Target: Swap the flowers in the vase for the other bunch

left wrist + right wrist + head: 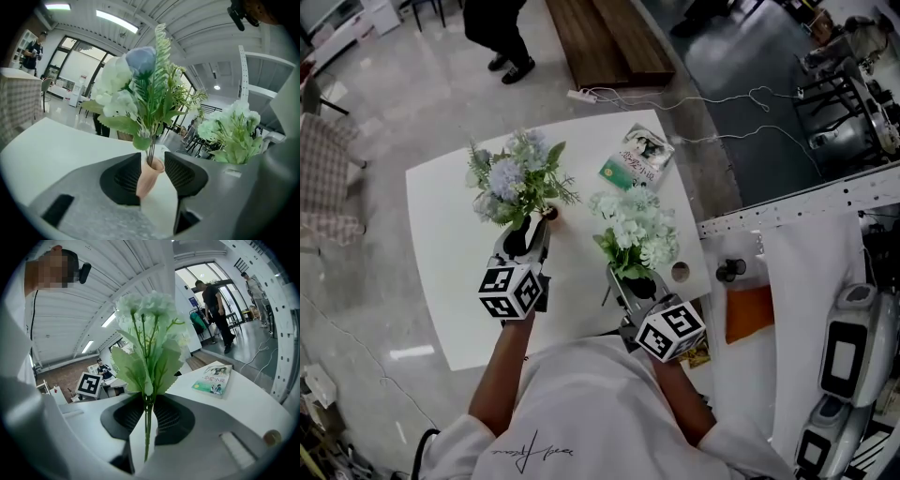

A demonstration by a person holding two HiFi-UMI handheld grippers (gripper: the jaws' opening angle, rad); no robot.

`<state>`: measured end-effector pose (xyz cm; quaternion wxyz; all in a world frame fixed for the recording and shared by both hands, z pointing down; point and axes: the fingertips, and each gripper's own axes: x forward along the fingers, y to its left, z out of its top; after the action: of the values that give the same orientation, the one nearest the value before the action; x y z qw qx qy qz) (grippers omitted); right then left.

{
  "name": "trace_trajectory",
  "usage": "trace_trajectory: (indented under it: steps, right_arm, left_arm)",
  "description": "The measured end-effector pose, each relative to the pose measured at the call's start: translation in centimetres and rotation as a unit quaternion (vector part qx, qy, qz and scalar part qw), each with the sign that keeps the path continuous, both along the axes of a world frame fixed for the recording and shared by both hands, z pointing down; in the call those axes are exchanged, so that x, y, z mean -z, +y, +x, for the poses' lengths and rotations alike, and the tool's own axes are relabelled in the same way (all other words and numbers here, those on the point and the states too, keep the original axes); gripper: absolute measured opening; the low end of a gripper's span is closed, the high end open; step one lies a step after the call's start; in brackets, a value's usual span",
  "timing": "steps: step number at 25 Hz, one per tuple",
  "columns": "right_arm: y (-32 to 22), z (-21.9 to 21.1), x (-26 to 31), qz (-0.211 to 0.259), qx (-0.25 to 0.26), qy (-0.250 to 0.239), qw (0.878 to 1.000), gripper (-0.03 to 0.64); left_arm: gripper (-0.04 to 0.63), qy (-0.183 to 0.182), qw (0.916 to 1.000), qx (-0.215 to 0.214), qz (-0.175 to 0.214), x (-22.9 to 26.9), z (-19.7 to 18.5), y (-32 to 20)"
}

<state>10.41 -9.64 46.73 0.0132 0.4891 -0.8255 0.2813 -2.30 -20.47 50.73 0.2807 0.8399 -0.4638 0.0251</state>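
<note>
While my left claw (pixel 152 158) stands spread around the pink vase (pixel 147 179) of blue flowers (pixel 140 61), my right claw (pixel 147 405) pinches the white bunch (pixel 145 310) by its stems (pixel 148 437) near the tabletop's (pixel 441 267) right edge.

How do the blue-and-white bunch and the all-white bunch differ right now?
The blue-and-white flower bunch with fern sprigs stands in a small pink vase between the open jaws of the left gripper; the white flower bunch with broad green leaves has bare stems clamped in the right gripper. Both stand upright over the white table.
</note>
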Motion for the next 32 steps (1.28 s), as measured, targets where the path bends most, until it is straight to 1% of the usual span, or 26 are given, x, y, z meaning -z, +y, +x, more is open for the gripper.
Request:
trace_trajectory:
  steps: [11, 22, 27, 30, 31, 32]
  right_arm:
    - [-0.7, 0.3, -0.4, -0.008, -0.003, 0.000, 1.000, 0.071]
    - [-1.0, 0.6, -1.1, -0.014, -0.008, -0.001, 1.000, 0.071]
    - [-1.0, 1.0, -1.4, -0.019, -0.012, -0.001, 1.000, 0.071]
    - [-1.2, 1.0, -1.6, -0.020, -0.013, -0.002, 1.000, 0.071]
    - [-1.2, 1.0, -1.6, -0.021, -0.013, -0.002, 1.000, 0.071]
    - [-1.2, 1.0, -1.7, -0.022, -0.013, -0.002, 1.000, 0.071]
  left_arm:
    - [0.172, -0.001, 1.0000, -0.001, -0.005, -0.5, 0.4, -1.4]
    - [0.173, 0.008, 0.9999, 0.000, -0.007, -0.9, 0.7, -2.5]
    - [0.173, 0.009, 0.9999, -0.008, -0.007, -1.1, 1.0, -2.9]
    - [0.153, 0.010, 0.9998, -0.015, -0.007, -1.2, 1.1, -3.0]
    - [0.137, 0.011, 0.9998, -0.018, -0.006, -1.2, 1.1, -3.0]
    - [0.106, 0.011, 0.9997, -0.020, -0.004, -1.1, 1.1, -3.0]
